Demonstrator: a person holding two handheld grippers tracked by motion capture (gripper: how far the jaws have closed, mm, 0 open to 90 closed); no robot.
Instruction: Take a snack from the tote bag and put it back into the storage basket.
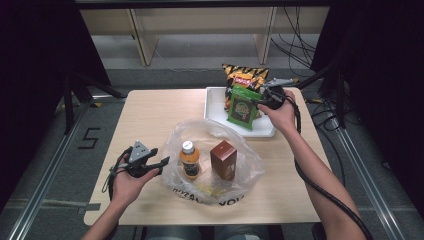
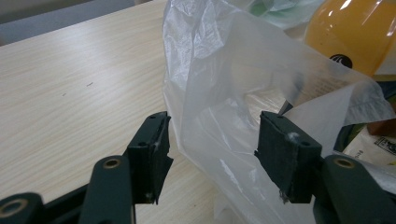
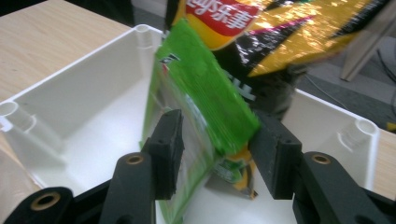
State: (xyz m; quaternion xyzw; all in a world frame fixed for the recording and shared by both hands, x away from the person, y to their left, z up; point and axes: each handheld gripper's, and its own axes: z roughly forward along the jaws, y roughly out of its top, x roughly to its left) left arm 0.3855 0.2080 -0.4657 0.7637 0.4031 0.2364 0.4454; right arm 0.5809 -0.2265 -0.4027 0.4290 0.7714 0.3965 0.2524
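While the left gripper (image 2: pixel 212 140) is sitting near the table's (image 1: pixel 150 115) front-left corner, its jaws are standing wide apart around a fold of the clear plastic bag (image 1: pixel 212 160), gripping nothing. That crinkled bag is lying at the front middle of the pale wood-grain table, holding an orange drink bottle (image 1: pixel 189 159) with a white cap and a brown carton (image 1: pixel 223 159); dark print ending in "YOU" is showing along its front edge. Bare tabletop is lying open along the left and back-left. At the back-right corner, the right gripper (image 3: pixel 215 156) is holding its jaws parted around a glossy green snack packet (image 3: pixel 196 107) inside the white plastic tray (image 3: pixel 88 93), not yet pinching it. A black-and-yellow chip bag (image 3: pixel 280 28) with a red logo is leaning on the tray's far rim.
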